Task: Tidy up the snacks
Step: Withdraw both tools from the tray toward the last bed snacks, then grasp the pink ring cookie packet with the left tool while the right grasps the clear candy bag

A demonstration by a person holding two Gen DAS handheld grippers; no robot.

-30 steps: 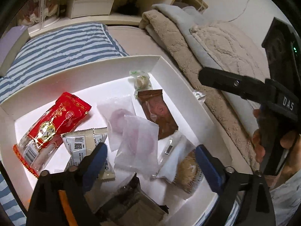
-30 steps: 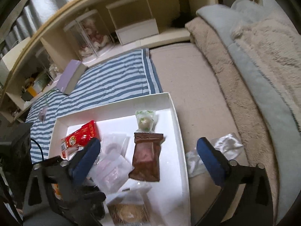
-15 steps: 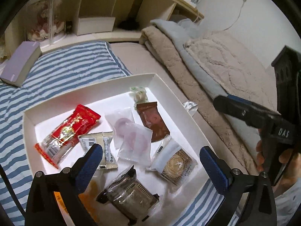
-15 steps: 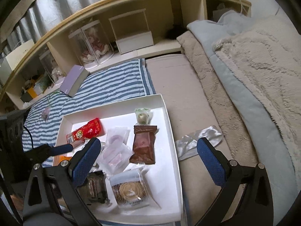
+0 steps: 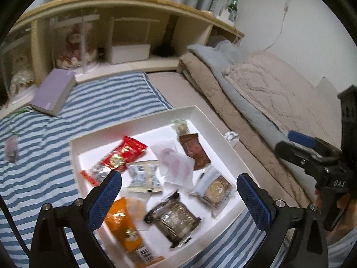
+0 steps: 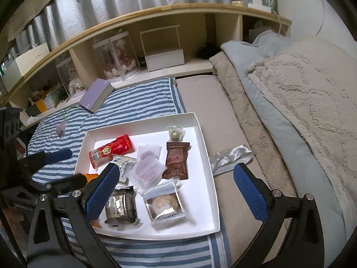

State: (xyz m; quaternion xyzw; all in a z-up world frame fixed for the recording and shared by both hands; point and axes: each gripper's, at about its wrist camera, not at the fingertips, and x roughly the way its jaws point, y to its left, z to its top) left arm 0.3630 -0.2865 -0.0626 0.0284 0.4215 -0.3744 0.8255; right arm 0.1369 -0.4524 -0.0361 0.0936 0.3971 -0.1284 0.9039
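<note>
Right wrist view showed the white tray [image 6: 202, 138] on the striped bedding [image 6: 138, 102], holding wrapped snacks: a red packet [image 6: 111, 149], a brown pouch [image 6: 177, 160], a cookie pack [image 6: 164, 205]. Both the left gripper [image 5: 178, 192] and the right gripper [image 6: 176, 186] hung spread wide, empty.

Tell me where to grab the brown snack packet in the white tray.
Pinch the brown packet across its two long side edges, coming from above. It lies flat in the tray, crimped end toward the far wall, with bare tray floor on its right side.
</note>
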